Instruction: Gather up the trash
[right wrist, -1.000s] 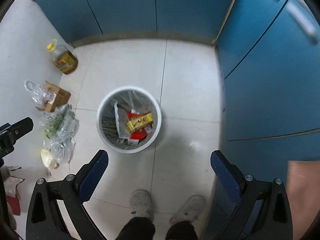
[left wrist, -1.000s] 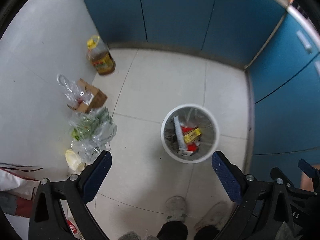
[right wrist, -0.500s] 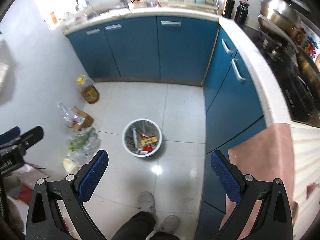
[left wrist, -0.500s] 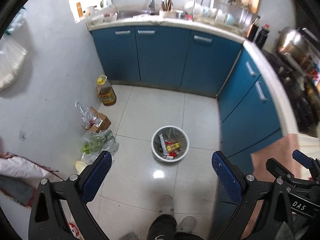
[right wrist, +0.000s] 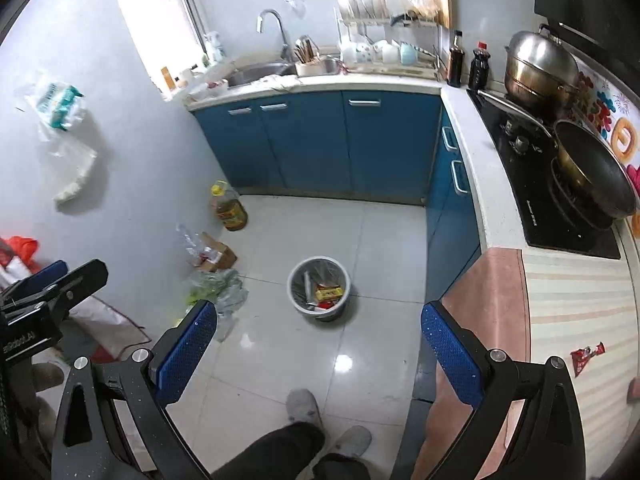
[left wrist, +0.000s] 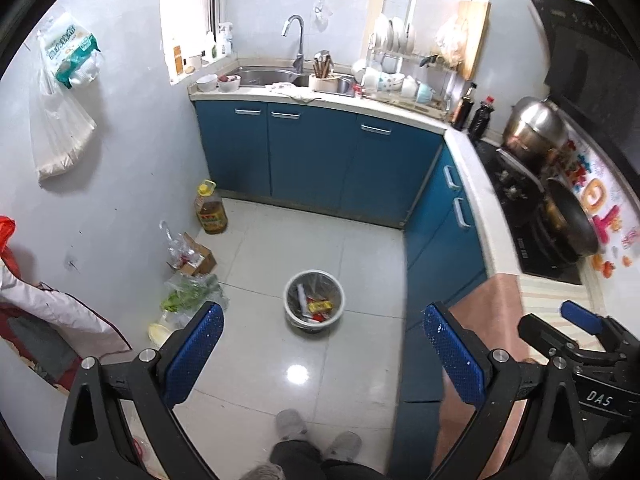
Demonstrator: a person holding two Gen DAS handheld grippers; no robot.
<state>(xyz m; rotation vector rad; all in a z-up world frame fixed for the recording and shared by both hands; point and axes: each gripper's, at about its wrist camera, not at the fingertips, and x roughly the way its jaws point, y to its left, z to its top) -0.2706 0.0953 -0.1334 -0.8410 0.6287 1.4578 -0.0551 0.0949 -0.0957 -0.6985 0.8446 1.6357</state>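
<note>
Scanning from the left, a bag of greens (left wrist: 188, 294) and a cardboard box (left wrist: 196, 258) lie against the wall, with an oil bottle (left wrist: 210, 210) further back; none is confirmed as trash. At centre, the white waste bin (right wrist: 319, 286) stands upright on the tiled floor, well below both tools, already holding wrappers. To the right, a red wrapper (right wrist: 587, 354) lies flat on the striped counter (right wrist: 580, 300), near its front edge. The left gripper (left wrist: 320, 354) has its fingers spread wide apart and holds nothing; the right gripper (right wrist: 318, 350) is likewise spread and empty. Assessment: the wrapper is probably light, thin and crinkly, liable to slide on the smooth surface. A pinch across one twisted end or raised edge appears the soundest hold; the right gripper is the nearer.
</note>
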